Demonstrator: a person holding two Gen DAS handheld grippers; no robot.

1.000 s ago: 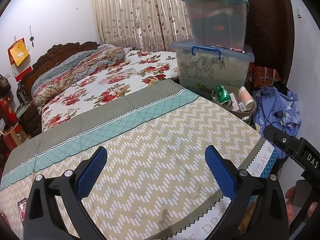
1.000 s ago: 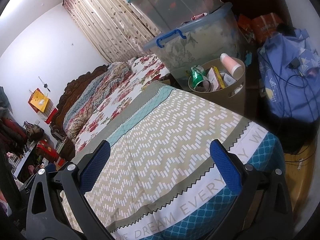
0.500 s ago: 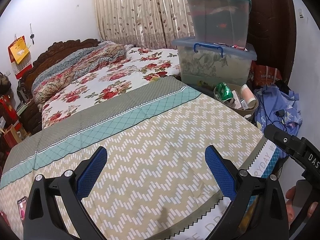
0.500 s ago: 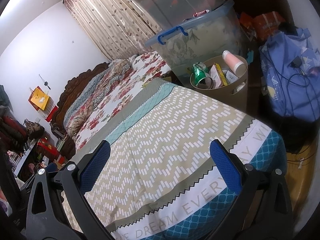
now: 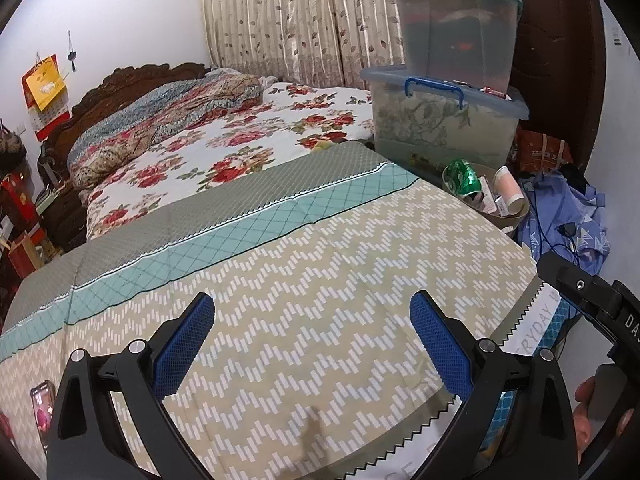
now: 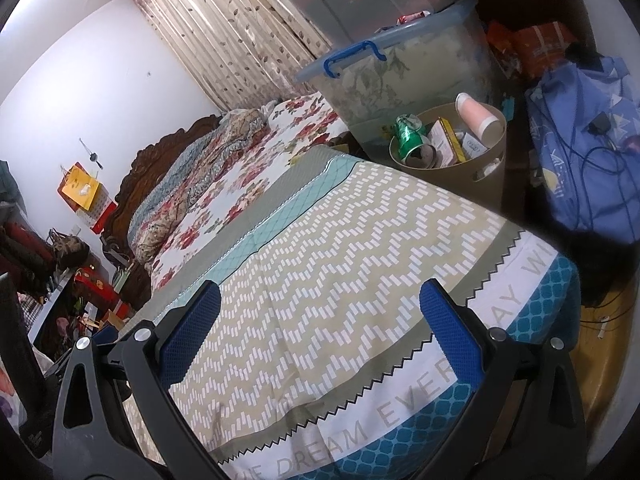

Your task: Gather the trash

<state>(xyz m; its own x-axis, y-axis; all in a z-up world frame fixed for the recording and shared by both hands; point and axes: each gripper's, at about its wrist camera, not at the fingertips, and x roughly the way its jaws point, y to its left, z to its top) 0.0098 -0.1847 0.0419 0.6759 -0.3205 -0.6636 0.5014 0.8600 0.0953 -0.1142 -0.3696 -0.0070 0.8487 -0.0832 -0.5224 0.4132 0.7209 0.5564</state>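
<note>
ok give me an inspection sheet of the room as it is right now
surface: bed cover with zigzag print, flat; no trash seen on it.
job's things: tan bin beside the bed, holding a green can, a pink cup and small boxes.
clutter: stacked storage tubs behind the bin; blue cloth heaped to its right; phone at the bed's near left edge.
grippers: left gripper open, empty, over the bed; right gripper open, empty, over the bed's end.
cables: dark cable lying across the blue cloth.
surroundings: curtains, carved headboard, white walls.
</note>
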